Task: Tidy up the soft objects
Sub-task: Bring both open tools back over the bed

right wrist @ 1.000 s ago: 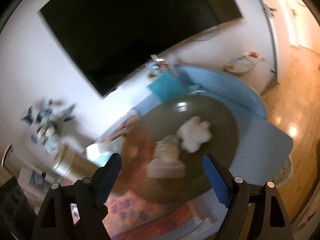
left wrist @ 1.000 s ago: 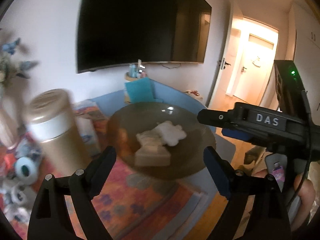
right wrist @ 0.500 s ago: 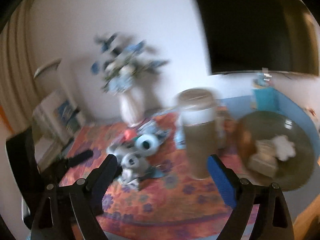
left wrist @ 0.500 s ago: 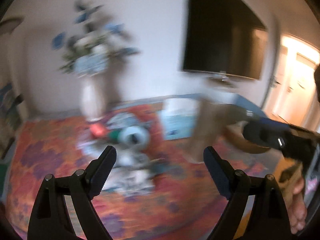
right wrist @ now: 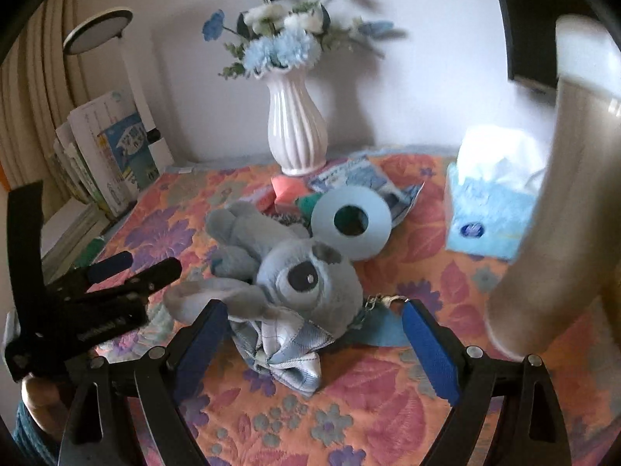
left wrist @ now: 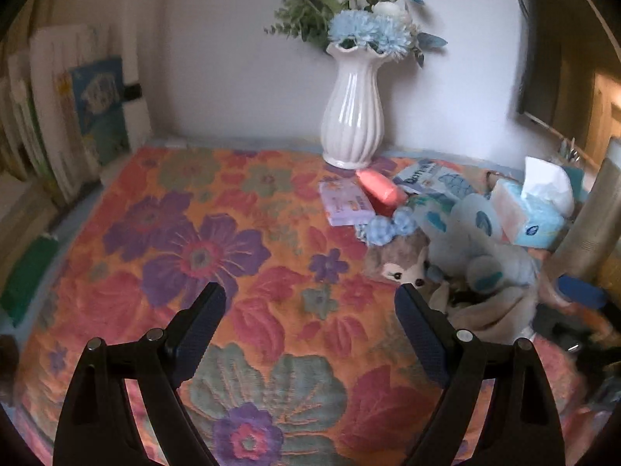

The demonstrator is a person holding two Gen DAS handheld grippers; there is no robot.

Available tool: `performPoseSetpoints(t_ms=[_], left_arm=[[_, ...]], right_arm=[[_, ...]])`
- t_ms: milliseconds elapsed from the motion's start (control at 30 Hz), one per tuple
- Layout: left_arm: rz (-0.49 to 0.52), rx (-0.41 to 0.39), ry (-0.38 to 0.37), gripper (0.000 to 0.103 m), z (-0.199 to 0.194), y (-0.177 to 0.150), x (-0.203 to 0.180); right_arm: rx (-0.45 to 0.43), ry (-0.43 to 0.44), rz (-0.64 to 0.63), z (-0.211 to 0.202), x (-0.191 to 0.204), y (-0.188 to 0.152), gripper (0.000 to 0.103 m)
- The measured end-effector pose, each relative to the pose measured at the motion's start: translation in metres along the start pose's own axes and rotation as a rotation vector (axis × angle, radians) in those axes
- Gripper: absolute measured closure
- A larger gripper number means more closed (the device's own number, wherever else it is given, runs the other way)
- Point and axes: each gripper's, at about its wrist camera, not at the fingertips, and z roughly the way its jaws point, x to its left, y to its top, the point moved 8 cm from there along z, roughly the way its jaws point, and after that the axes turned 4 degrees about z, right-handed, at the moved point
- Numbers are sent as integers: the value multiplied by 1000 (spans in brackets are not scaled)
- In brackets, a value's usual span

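A blue plush toy (right wrist: 299, 275) lies on its side on the floral cloth (right wrist: 388, 396), a plaid bow (right wrist: 287, 353) beneath it, directly ahead of the right gripper (right wrist: 310, 345), whose jaws gape wide and empty. The left gripper (left wrist: 310, 326) hovers beside it, equally wide and empty, near a white vase (left wrist: 353, 116).

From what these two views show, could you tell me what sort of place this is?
Probably a home living room: a white ribbed ceramic vase of blue artificial flowers on an orange floral tablecloth, a grey-blue plush toy, and a blue tissue box.
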Motion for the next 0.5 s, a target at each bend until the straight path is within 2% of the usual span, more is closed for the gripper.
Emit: performPoseSetpoints(t_ms=[33,100,500], left_arm=[[-11,16,-17,15,2,-3,2],[-31,-1,-47,15,-1,-1,1],[-2,-3,-65,10,-4,-4,-6]], right_arm=[[11,0,6,3,-2,-2,12],[16,2,7,5,-2,-2,12],[28,-41,-32,10,1,-5,10]])
